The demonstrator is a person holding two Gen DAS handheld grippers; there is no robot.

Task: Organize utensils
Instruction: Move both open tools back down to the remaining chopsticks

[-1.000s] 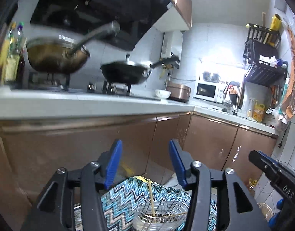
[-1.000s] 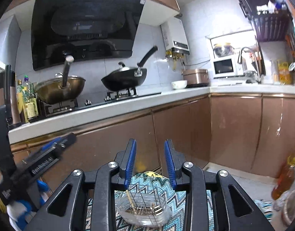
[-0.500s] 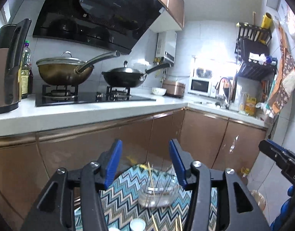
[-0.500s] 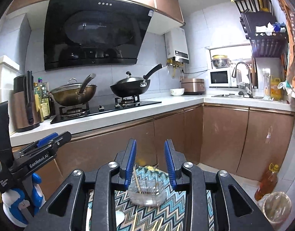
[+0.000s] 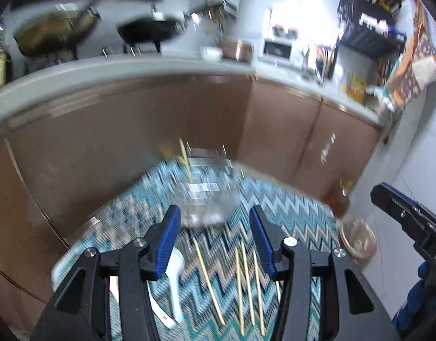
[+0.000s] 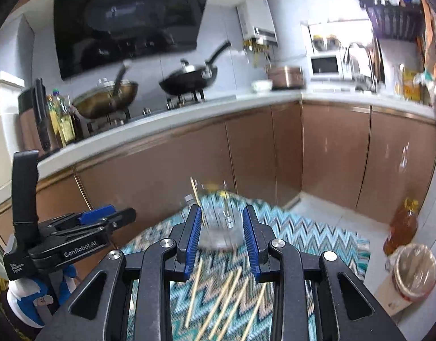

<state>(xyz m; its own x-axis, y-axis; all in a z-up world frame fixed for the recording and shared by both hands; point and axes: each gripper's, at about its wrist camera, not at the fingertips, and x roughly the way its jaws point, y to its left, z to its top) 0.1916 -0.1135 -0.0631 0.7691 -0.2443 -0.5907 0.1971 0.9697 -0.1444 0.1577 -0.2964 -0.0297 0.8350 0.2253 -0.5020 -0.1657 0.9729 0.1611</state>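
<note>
Hovering over the zigzag cloth (image 5: 277, 207), I hold my left gripper (image 5: 215, 233) with jaws wide and nothing between them, and my right gripper (image 6: 222, 240) the same, a touch narrower. Both views are smeared by motion, so fine detail is lost.

One chopstick (image 5: 185, 159) stands tilted in the clear glass holder (image 5: 209, 196) near the cloth's far edge. That, I judge, is the only part of the sorting done. Several loose chopsticks (image 5: 242, 278) lie roughly side by side on the near half of the cloth, close to my fingers, with one more chopstick (image 5: 208, 281) angled apart toward the left. A white spoon (image 5: 175, 272) lies near the cloth's left edge, partly hidden behind my left finger; whether a second spoon rests beside it I cannot tell.

Most of the work remains, by my reckoning: the loose sticks and the spoon are not yet gathered.
</note>
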